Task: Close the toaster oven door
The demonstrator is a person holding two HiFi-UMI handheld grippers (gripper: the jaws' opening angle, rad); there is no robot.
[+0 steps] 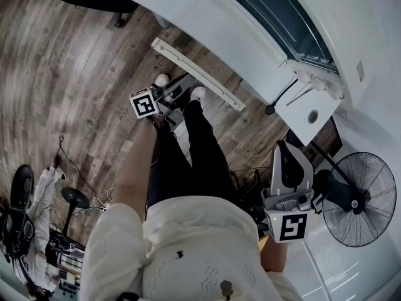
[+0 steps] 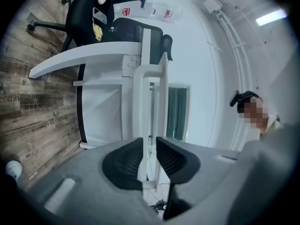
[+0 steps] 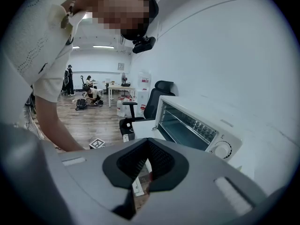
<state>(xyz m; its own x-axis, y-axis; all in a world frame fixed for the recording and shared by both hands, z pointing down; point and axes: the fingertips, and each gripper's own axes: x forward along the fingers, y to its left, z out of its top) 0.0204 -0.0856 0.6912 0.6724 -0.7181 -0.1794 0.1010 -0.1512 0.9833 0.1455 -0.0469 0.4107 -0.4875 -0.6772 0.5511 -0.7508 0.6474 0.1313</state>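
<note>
A person stands on a wood floor [image 1: 75,61] before a white table [image 1: 207,24], a gripper in each hand. The left gripper [image 2: 150,139] hangs low, off the table's left front corner, near the person's shoes. It is released, its pads a narrow gap apart with nothing between them; only the table's leg shows through the gap. On the table's right part sits the white oven [image 3: 187,125], with a knob at its right end. Its glass door [image 3: 180,121] appears upright against the front, and a rack shows behind the glass. The right gripper [image 3: 146,142] is held off the table's right end, angled down and well apart from the oven. It is clenched and empty, its pads meeting at the tips. A black fan [image 1: 358,199] stands on the floor beyond the table's right end, just beside that gripper.
</note>
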